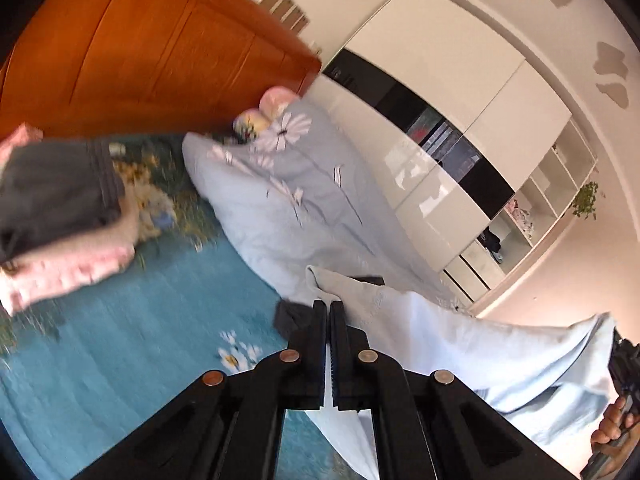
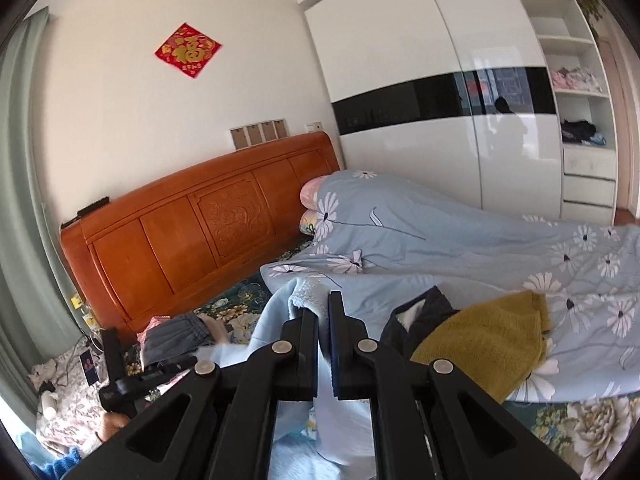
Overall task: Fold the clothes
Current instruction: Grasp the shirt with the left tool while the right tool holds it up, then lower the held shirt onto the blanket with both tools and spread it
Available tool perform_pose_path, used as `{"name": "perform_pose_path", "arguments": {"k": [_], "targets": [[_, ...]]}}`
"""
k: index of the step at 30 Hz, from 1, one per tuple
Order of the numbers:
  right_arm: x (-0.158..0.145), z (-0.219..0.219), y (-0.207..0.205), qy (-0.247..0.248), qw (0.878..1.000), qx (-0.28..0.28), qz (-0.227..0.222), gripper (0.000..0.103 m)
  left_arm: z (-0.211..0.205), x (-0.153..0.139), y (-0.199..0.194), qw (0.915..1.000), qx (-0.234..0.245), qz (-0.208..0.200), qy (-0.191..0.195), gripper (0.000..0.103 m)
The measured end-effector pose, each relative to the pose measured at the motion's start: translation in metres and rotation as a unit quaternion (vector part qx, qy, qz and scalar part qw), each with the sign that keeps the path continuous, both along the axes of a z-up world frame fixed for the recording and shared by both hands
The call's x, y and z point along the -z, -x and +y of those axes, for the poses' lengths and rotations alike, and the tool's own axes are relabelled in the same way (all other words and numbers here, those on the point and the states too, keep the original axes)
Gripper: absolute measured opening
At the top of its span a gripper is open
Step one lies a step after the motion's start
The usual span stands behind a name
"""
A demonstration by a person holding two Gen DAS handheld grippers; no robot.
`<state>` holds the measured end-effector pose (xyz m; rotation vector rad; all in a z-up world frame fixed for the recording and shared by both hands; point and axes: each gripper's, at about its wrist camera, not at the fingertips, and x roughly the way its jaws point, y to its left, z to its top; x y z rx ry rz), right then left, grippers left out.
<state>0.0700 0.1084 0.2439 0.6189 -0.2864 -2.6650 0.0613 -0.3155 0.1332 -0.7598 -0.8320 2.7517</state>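
Clothing in pale blue (image 1: 460, 344) is seen in the left wrist view pinched between the pressed-together jaws of the left gripper (image 1: 330, 308), a strip of fabric showing in the slit. The cloth is stretched away to the right toward the right gripper (image 1: 624, 364), held by a hand (image 1: 612, 430); this hold is probably meant to spread the piece flat before folding. On the bed (image 1: 120, 352) a stack of folded clothes (image 1: 60, 216) is blurred, so its items cannot be told apart. A flowered quilt (image 1: 280, 184) lies beside it.

In the right wrist view the right gripper (image 2: 325, 300) is closed on the same pale blue garment (image 2: 280, 312), which hangs over the bed. A mustard sweater (image 2: 488, 340) and a dark garment (image 2: 420, 316) are left waiting on the quilt (image 2: 440, 232). The left gripper (image 2: 120, 376) is seen at lower left.
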Motion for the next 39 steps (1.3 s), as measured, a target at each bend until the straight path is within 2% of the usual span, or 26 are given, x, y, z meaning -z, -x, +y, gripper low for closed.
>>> {"name": "perform_pose_path", "arguments": {"k": [3,5,10,14,17,20,22,25,27,29,34,36,39], "targets": [[0.008,0.015,0.000,0.027,0.999,0.017,-0.016,0.004,-0.012,-0.036,-0.014,0.9984,-0.013,0.034,0.043,0.002],[0.009,0.023,-0.003,0.043,0.999,0.023,-0.021,0.004,-0.011,-0.049,-0.028,0.9965,-0.016,0.055,0.061,0.002],[-0.005,0.034,-0.031,0.021,1.000,0.014,-0.014,0.004,0.001,-0.063,-0.075,0.9922,-0.013,0.094,0.081,0.002],[-0.004,0.037,-0.064,0.004,1.000,-0.007,-0.026,0.004,0.004,-0.068,-0.116,0.9904,-0.013,0.101,0.093,0.002],[0.002,0.041,-0.087,0.021,0.997,-0.037,-0.060,0.004,0.008,-0.082,-0.141,0.9867,0.000,0.110,0.120,0.002],[0.008,0.046,-0.098,0.023,0.995,-0.060,-0.081,0.004,0.014,-0.096,-0.143,0.9804,0.001,0.105,0.167,0.002],[0.025,0.052,-0.089,0.027,0.992,-0.062,-0.103,0.004,0.019,-0.095,-0.133,0.9780,-0.004,0.092,0.187,0.002],[0.082,0.059,-0.053,0.025,0.980,-0.035,-0.192,0.004,0.029,-0.062,-0.102,0.9819,0.003,0.038,0.186,0.002],[0.134,0.059,-0.027,0.001,0.966,-0.008,-0.257,0.004,0.038,-0.025,-0.080,0.9845,0.011,-0.010,0.175,0.002],[0.185,0.057,-0.010,-0.025,0.955,0.009,-0.296,0.004,0.048,0.016,-0.060,0.9841,0.014,-0.063,0.166,0.002],[0.280,0.063,0.024,-0.019,0.930,0.038,-0.366,0.004,0.064,0.113,-0.017,0.9697,0.021,-0.192,0.150,0.002],[0.301,0.070,0.036,-0.019,0.923,0.060,-0.379,0.004,0.067,0.137,-0.007,0.9629,0.020,-0.227,0.144,0.002],[0.321,0.076,0.051,-0.026,0.916,0.075,-0.394,0.005,0.070,0.156,0.009,0.9569,0.017,-0.254,0.140,0.002]]}}
